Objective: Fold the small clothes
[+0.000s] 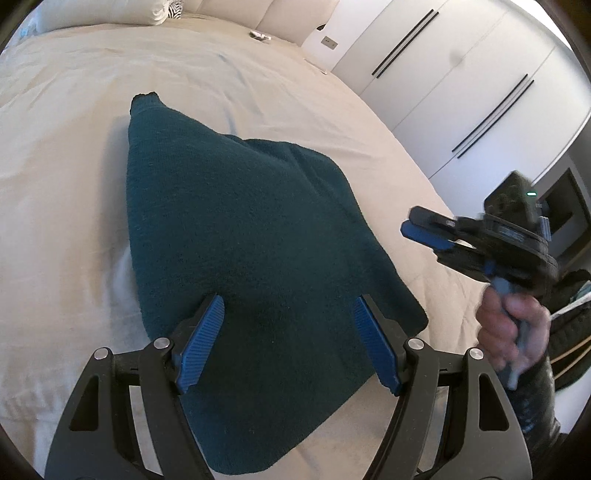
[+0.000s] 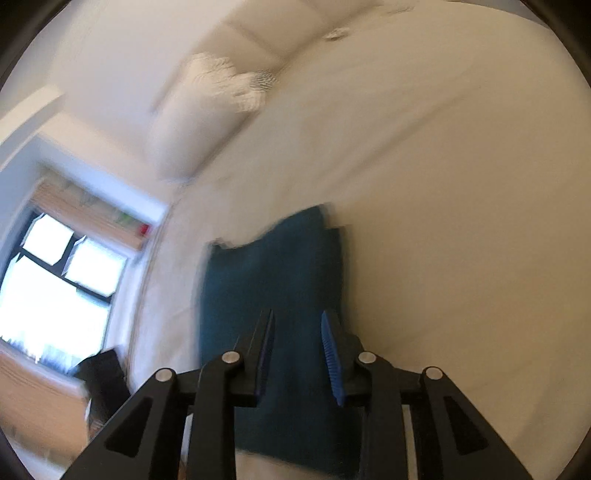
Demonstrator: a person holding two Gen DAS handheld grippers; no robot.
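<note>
Cream bedding [image 1: 74, 184] covers a wide bed, and everything below is placed relative to the dark teal knit garment [image 1: 240, 240] lying flat on it. White wardrobe doors [image 1: 461, 92] stand well beyond the garment's right side, and pillows [image 1: 110, 11] sit at the headboard far past its narrow end. The left gripper [image 1: 288, 339] hangs over the garment's near, wider part with its blue pads wide apart and nothing between them. The right gripper [image 1: 424, 232] is off the garment's right edge, clear of the cloth; in its own blurred view the right gripper [image 2: 299, 350] shows a gap between its fingers, gripping nothing. The garment looks partly folded into a tapered shape, though the layers cannot be told. To fold it well, each gripper probably should pinch a near corner through all layers at once, lift only enough to clear the bedding, then carry both corners evenly toward the narrow end so the edges meet squarely without bunching the thick knit
</note>
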